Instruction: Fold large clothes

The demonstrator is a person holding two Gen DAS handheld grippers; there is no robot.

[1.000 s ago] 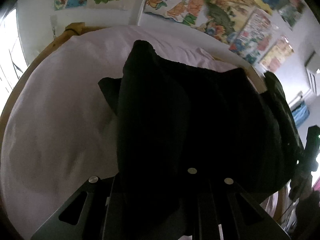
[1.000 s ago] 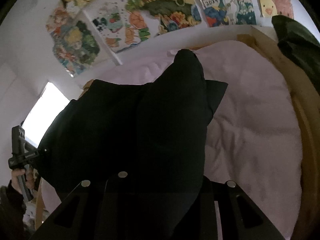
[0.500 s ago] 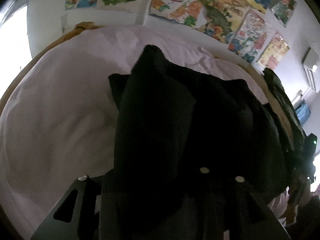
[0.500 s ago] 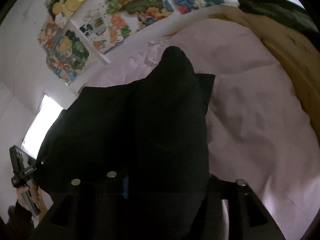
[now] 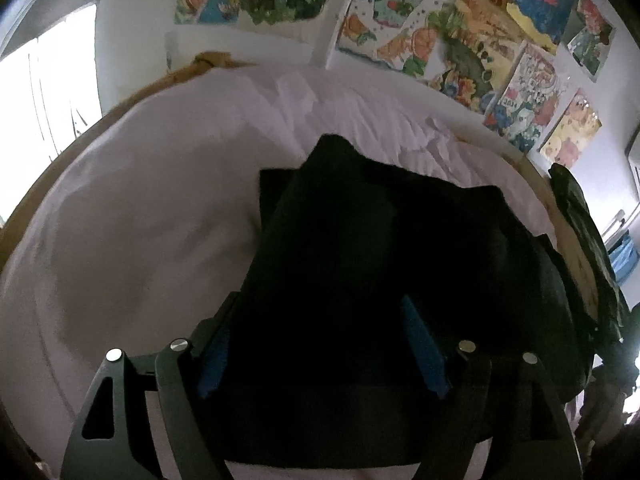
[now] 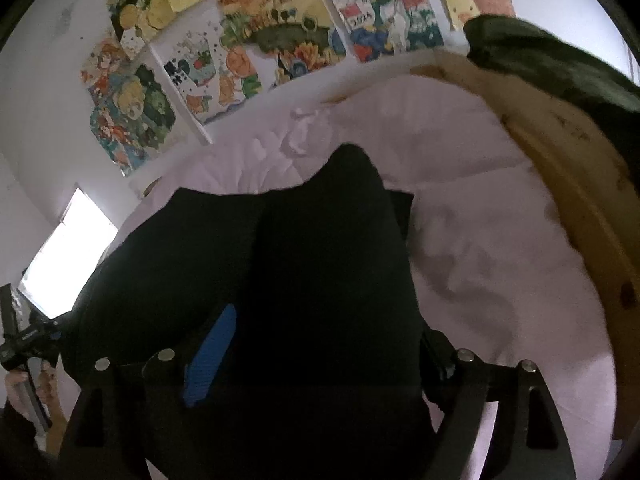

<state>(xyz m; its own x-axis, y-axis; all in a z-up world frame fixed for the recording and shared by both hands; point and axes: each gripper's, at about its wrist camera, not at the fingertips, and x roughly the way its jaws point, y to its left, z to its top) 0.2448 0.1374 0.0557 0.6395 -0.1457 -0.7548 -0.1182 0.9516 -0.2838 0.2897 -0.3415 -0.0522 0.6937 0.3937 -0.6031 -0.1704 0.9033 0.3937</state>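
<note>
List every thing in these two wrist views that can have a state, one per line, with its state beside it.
black garment: folded over, lying on the bed, released
left gripper: open, jaws have just been opening, garment between them
right gripper: open, jaws have just been opening, garment between them
pink bedsheet: spread, wrinkled
dark green garment: draped over the bed frame

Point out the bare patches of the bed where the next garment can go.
Free: sheet left of the black garment, sheet between it and the wooden frame, and the strip toward the wall. Crowded: the middle.
</note>
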